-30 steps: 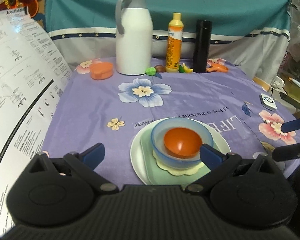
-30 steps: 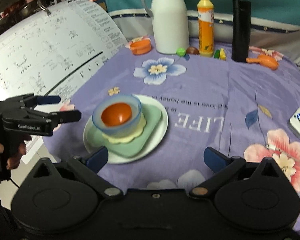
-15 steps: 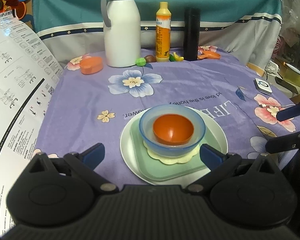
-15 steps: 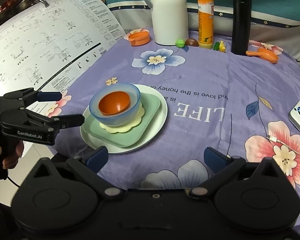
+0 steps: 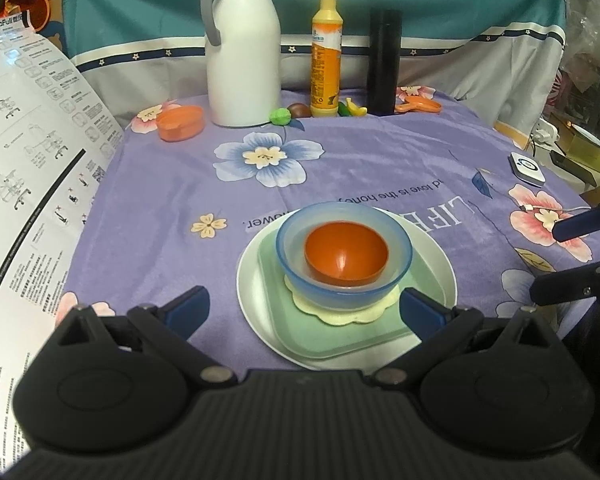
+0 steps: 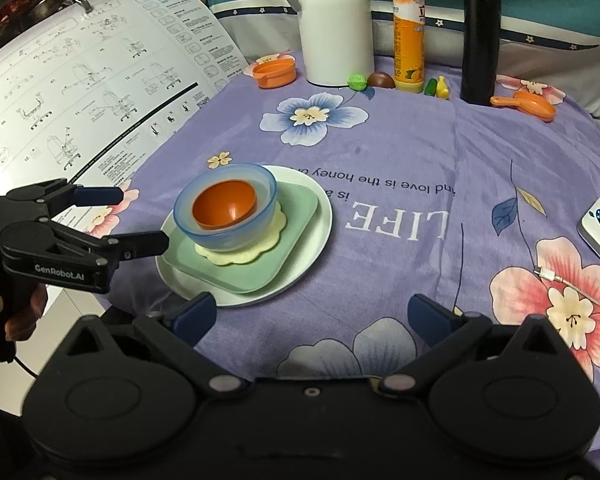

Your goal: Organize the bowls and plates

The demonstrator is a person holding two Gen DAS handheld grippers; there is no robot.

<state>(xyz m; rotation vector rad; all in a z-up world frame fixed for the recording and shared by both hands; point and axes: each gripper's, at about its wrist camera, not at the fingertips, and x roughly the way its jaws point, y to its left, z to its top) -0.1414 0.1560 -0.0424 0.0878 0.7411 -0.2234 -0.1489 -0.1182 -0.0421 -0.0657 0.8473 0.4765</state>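
Observation:
Near the table's front edge stands one stack: a white round plate (image 5: 247, 280), a green square plate (image 5: 340, 340), a cream scalloped dish (image 5: 340, 315), a blue translucent bowl (image 5: 296, 276) and an orange bowl (image 5: 346, 254) nested inside it. My left gripper (image 5: 304, 307) is open and empty, just short of the stack's near side. The right gripper (image 5: 556, 258) hovers open to the right of the stack. In the right wrist view, the right gripper (image 6: 310, 314) is open and empty below the white plate (image 6: 320, 236), with the left gripper (image 6: 136, 220) open beside the blue bowl (image 6: 228, 240).
At the back stand a white jug (image 5: 242, 56), a yellow bottle (image 5: 326, 60) and a black flask (image 5: 384, 64), with small toys, an orange dish (image 5: 180, 122) and an orange scoop (image 5: 418, 105). A white device (image 5: 526, 168) lies far right. A large instruction sheet (image 5: 28, 160) hangs at the left.
Both grippers have drawn back a little from the stack, so more of the table shows. The stack has not moved, and both grippers stay open.

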